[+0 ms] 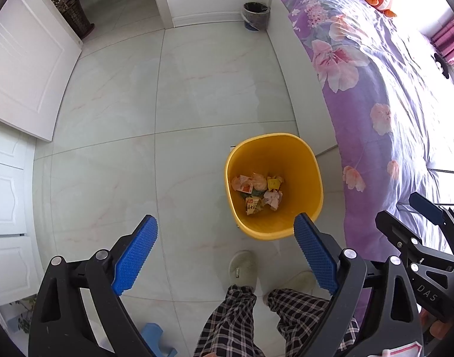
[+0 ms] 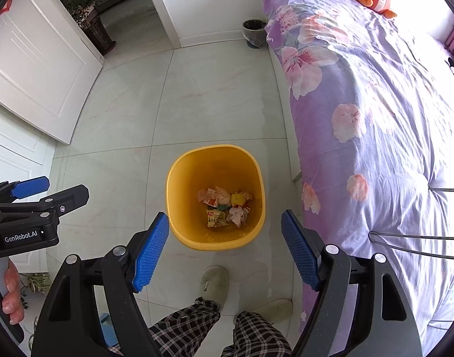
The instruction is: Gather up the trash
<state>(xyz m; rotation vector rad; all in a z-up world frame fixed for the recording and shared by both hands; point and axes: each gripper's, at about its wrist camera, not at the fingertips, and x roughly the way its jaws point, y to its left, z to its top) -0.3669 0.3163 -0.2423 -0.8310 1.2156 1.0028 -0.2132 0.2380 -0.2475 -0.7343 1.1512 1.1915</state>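
While both tools hang over the tiled floor (image 2: 215, 113), the left hand-held gripper (image 1: 225, 239) points down with its blue pads (image 1: 136, 255) spread wide and nothing between them; the right hand-held gripper (image 2: 225, 247) is likewise spread apart and empty. The yellow bin (image 2: 179, 178) stands upright on the floor just beside the bed (image 2: 375, 119), which carries a purple flowered cover. At the bottom of the bin lies the trash (image 2: 224, 206): crumpled wrappers, small snack packets and pinkish tissue, heaped together. In front of the bin are the person's two slippers (image 2: 215, 282) and checked trouser legs (image 2: 185, 327). In the right wrist view the left tool shows at the left edge, a hand (image 2: 11, 291) around its grip. A small dark bin (image 1: 255, 15) with a liner sits by the far wall near the head of the bed, and a white door (image 1: 27, 59) stands open at the left
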